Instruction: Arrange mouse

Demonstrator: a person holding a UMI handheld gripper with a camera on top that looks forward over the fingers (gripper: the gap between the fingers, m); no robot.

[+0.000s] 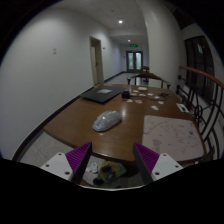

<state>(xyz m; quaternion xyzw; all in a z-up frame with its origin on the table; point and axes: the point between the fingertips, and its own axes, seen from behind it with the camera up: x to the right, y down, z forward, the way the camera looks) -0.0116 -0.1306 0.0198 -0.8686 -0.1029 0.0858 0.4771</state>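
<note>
Gripper: the gripper is wide open, with a big gap between its two fingers. It holds nothing. The purple pads face each other across the gap.

Mouse: the mouse is a light grey lump on the brown table. It sits a bit beyond the fingers, near the middle of the table. It is well apart from the fingers and nothing touches it.

Which way it points: its long side seems to run from near-left to far-right, a bit slanted. I cannot tell which end is the front.

Other things: a white paper sheet lies to the right of the mouse. A dark laptop sits farther back on the left. Small cards or papers lie at the far right. A hallway with a door is far behind.

Step now: I think the gripper is lining up to reach the mouse. The grab is not yet done.

What could go wrong: the mouse is round and smooth, so it could slip out if the fingers pinch only its top.

What else could go wrong: because the mouse lies slanted, the fingers might close on its ends and push it away or spin it. A low finger could also bump the table edge.
</note>
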